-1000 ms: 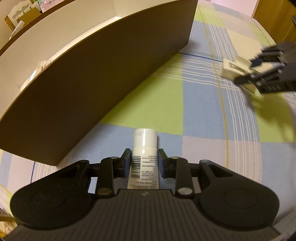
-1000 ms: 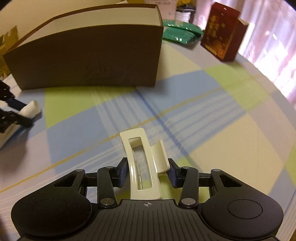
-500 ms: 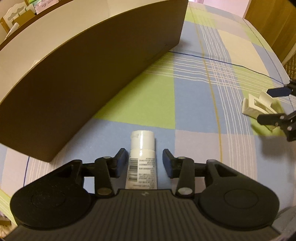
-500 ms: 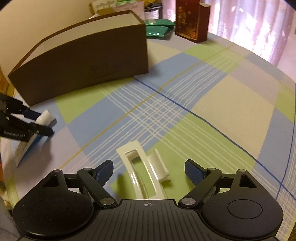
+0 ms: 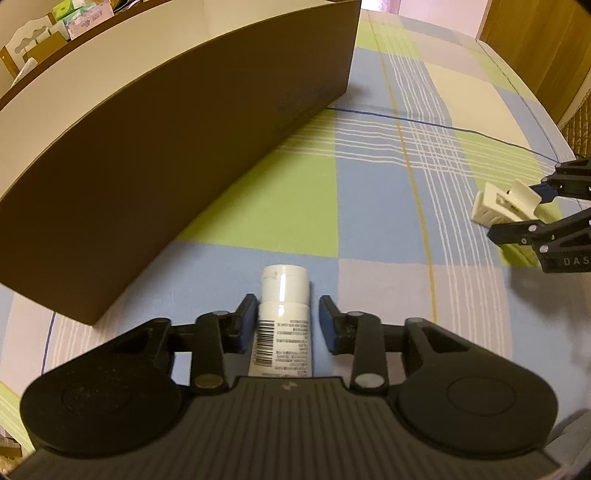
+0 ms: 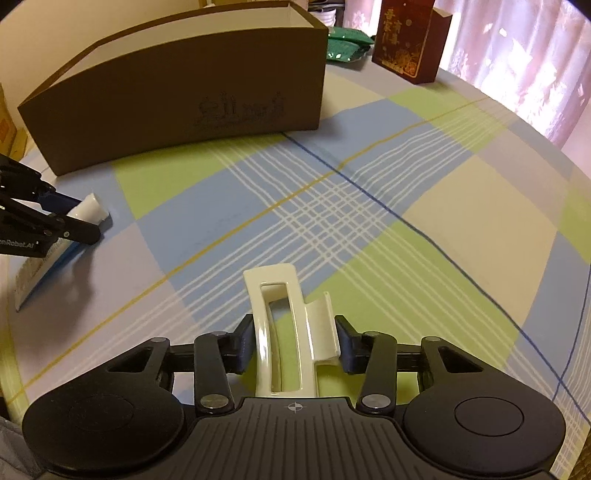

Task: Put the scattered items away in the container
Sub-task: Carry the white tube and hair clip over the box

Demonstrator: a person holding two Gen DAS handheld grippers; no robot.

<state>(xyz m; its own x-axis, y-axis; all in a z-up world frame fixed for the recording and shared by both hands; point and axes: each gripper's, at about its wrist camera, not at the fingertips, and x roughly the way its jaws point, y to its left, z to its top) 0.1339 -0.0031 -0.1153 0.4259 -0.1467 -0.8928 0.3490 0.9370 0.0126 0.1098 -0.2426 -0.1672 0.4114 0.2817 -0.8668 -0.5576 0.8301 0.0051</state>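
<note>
On the checked cloth (image 6: 461, 218), my right gripper (image 6: 295, 341) has just clamped the cream hair clip (image 6: 288, 325); my left gripper (image 5: 288, 319) has just been closing around the white tube (image 5: 282, 317), one pad apart.

open checked cloth (image 6: 369, 206) before the tall brown box (image 6: 177, 99)

beyond the work area you see a dark red carton (image 6: 410, 37) with gold print, standing upright on the checked cloth (image 6: 461, 206) of green, blue and cream squares. just to its left lie green packets (image 6: 341, 46), flat on the cloth. at the far right you find a pink patterned curtain (image 6: 517, 55). in the left wrist view, tissue packs (image 5: 85, 18) sit on a shelf; a wooden panel (image 5: 535, 44) stands at upper right.
</note>
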